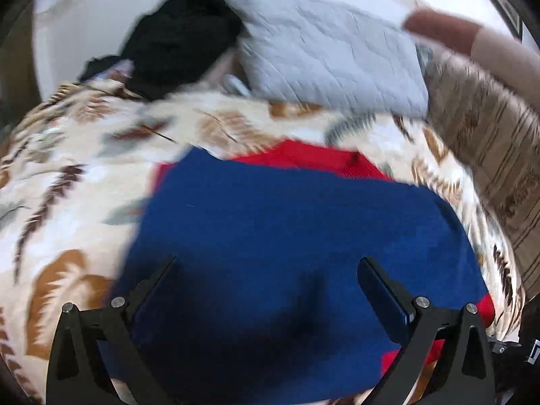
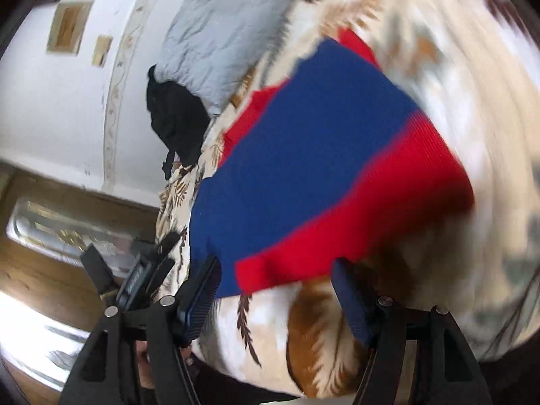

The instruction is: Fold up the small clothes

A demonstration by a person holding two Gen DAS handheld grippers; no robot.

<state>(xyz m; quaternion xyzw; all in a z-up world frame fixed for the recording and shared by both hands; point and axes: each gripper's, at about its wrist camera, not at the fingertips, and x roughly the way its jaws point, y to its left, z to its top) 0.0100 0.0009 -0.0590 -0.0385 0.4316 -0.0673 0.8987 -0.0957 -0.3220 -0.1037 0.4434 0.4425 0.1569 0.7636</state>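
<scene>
The blue-and-red knit garment [image 2: 303,155] lies flat on the leaf-patterned bed cover [image 2: 438,67], mid-frame. Both hand-held grippers, left [image 1: 266,273] and right [image 2: 276,270], stand wide and empty. Soft and limp, it likely wants pinching at its near hem corners.

One red-and-blue garment [image 1: 297,222], one grey pillow [image 1: 330,57], one black heap [image 1: 182,40] (possibly several clothes).

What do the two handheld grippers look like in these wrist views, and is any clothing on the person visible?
Both the left gripper and right gripper have black angular linkage frames, silver pivot pins and ribbed dark blue finger pads. A light beige sleeve shows.
</scene>
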